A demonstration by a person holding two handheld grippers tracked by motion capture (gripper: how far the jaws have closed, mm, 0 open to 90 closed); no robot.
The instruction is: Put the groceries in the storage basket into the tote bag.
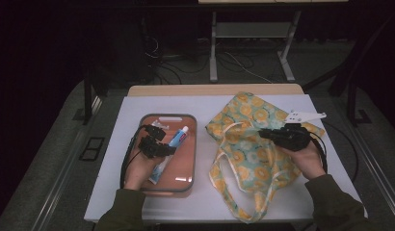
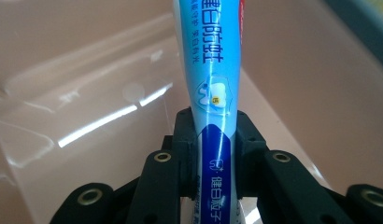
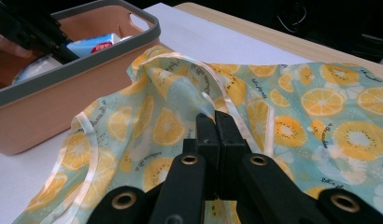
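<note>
Over the left half of the white table (image 1: 219, 103), inside the salmon-pink plastic basket with the grey rim (image 1: 192, 144): one blue-and-white toothpaste tube with a red-and-white cap (image 2: 213, 70), clamped across its lower body by the left gripper (image 1: 163, 150), jaws pressing both flanks. Long axis of the tube runs slantwise in the high view, cap end pointing up and to the right, toward the bag. Basket also holds a pale item or two behind the tube (too small to identify). Right of the basket, just beside it: one soft fabric bag, mint green with a yellow citrus-slice print and cream trim (image 1: 256, 139), lying mostly flat. The right gripper (image 3: 216, 122) is clenched on the bag's raised rim, near its mouth. Judgement: the left hand carries the tube, so the coming move is rightward, across the basket wall into that held-up opening.
</note>
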